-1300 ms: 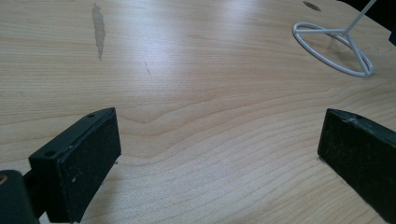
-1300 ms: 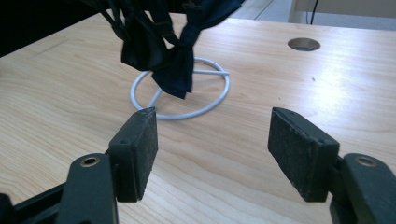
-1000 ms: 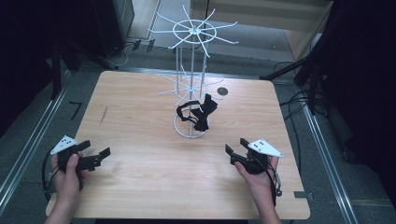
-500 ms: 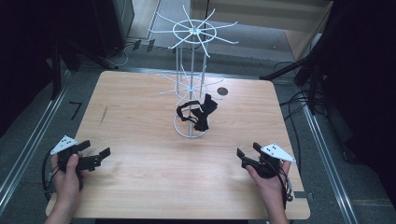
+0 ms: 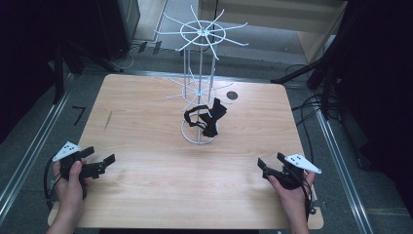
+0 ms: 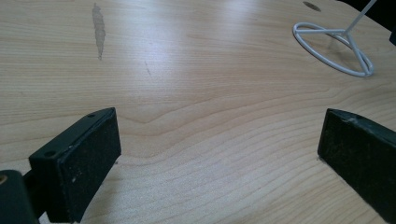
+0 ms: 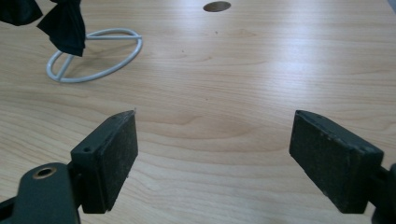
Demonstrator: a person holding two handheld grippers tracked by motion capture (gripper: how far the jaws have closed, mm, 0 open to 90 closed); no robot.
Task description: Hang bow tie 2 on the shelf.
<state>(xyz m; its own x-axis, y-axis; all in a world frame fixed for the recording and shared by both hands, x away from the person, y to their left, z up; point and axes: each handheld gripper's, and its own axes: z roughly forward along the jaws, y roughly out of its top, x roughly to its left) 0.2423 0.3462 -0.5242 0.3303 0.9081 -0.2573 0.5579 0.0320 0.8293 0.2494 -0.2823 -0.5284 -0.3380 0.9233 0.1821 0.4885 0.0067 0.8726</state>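
1. From the high view we see a pale wooden desk [image 5: 146, 117] with a white wire rack [image 5: 199, 87] standing near its middle. A black strap-like item [image 5: 207, 117] hangs low on the rack, just above the rack's ring base; we cannot tell exactly what it is. The left tongs [image 5: 100, 163] sit near the desk's front left corner, held in the left hand [image 5: 70, 183], jaws spread and pointing toward the middle of the desk. The right tongs [image 5: 270, 165] sit near the front right edge in the right hand [image 5: 290, 190]; their jaws have just been opening and now stand wide apart with nothing between them. Both tongs are well apart from the rack and the black item. A small dark round hole [image 5: 232, 95] lies in the desk behind the rack.

2. In the left gripper view we look along the left tongs [image 6: 217, 154]: the two black jaws stand far apart over bare wood, gripping nothing. The rack's ring base [image 6: 334, 49] shows far off at upper right, and a grey smear [image 6: 98, 28] marks the wood at upper left.

3. In the right gripper view the right tongs [image 7: 212, 158] are equally wide, with only desk between the jaws. The ring base [image 7: 93, 53] lies at upper left with the black item [image 7: 63, 23] hanging over it, and the hole [image 7: 217, 6] shows at the top.
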